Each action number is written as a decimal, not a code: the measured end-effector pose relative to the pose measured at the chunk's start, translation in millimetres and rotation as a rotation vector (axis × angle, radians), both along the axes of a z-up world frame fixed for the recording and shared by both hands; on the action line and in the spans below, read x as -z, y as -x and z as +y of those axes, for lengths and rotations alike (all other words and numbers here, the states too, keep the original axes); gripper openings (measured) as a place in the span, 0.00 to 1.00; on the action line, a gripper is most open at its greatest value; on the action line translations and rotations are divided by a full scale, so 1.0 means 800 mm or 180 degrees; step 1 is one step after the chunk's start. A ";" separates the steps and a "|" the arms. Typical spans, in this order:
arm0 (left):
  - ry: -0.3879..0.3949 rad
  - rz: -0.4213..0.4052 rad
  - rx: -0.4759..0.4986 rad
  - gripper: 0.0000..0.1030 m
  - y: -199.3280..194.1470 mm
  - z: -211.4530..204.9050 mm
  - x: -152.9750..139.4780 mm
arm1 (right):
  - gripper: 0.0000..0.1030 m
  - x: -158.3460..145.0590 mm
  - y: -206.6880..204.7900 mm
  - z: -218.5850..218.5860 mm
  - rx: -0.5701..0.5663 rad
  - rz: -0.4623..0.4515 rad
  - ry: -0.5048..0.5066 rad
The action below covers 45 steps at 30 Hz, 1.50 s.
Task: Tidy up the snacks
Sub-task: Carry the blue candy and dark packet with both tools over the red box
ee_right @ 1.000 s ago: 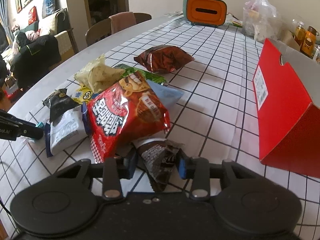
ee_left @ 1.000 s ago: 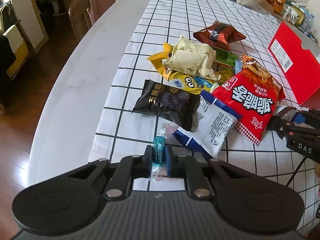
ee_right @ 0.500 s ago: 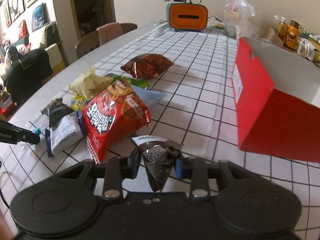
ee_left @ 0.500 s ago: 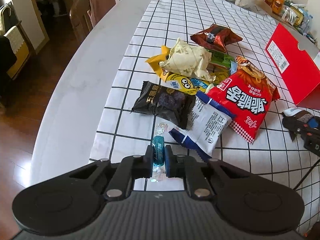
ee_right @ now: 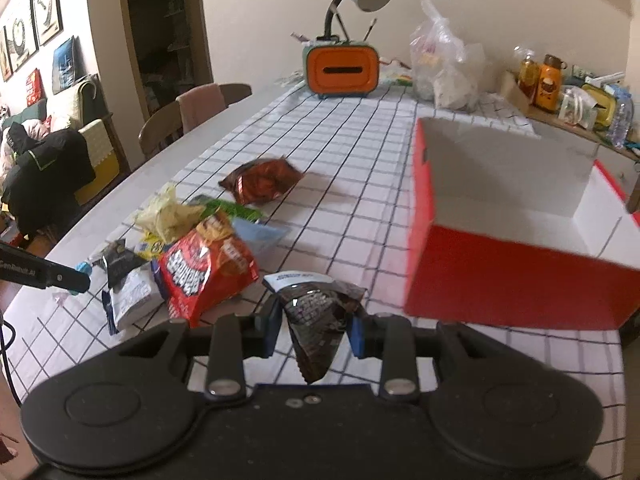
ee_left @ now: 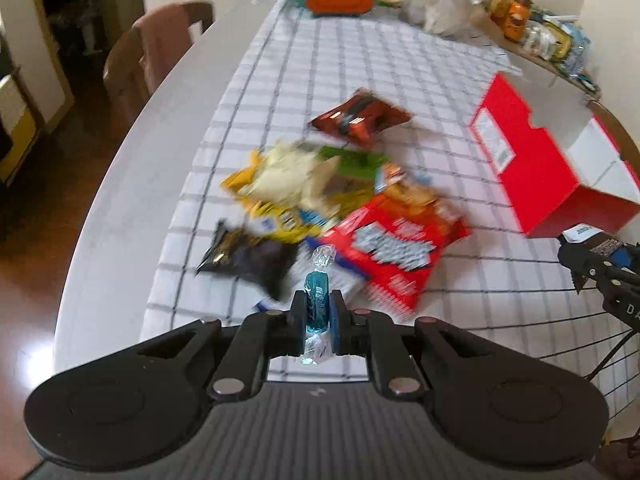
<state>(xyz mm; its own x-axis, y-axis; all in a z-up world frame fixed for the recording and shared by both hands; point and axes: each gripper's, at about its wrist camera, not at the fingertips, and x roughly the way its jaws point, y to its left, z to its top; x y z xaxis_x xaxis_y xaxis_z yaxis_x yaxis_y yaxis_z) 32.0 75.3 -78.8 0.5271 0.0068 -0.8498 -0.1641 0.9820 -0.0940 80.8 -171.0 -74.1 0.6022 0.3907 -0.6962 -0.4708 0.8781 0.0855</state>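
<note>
Here the teal candy (ee_left: pixel 317 307) sits clamped inside the left gripper (ee_left: pixel 316 320).

left tongs (ee_left: pixel 316 322) clamped, right tongs (ee_right: pixel 315 326) clamped

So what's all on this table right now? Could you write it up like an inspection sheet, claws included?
Surface: table under a white grid-patterned cloth.
Job's things: open red box, nothing seen inside; snack pile beside it; one dark red packet lying apart.
Clutter: orange holder with desk lamp, plastic bag, bottles at the far end.
Grippers: left claw shut on a blue wrapped candy; right claw shut on a dark snack packet; both clear of the cloth.
Cables: thin black leads near the right claw.
Surroundings: chairs, doorway, wall pictures.
</note>
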 end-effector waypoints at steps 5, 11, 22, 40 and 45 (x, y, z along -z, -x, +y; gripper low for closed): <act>0.0025 -0.0132 0.0193 0.10 -0.024 -0.042 -0.028 | 0.32 -0.022 -0.013 -0.030 0.0092 -0.0022 0.0009; -0.0030 -0.0273 0.0409 0.10 -0.062 -0.103 -0.054 | 0.32 -0.049 -0.035 -0.074 0.0182 -0.0149 0.0001; -0.0164 -0.0395 0.0758 0.10 -0.145 -0.227 -0.080 | 0.32 -0.062 -0.100 -0.151 0.0328 -0.0219 0.0095; -0.0242 -0.0176 0.0807 0.11 -0.268 -0.341 -0.052 | 0.32 -0.023 -0.209 -0.225 0.0405 0.0002 0.0367; -0.0308 -0.0047 0.0760 0.11 -0.300 -0.359 -0.032 | 0.32 -0.002 -0.229 -0.219 0.0212 0.0053 0.0620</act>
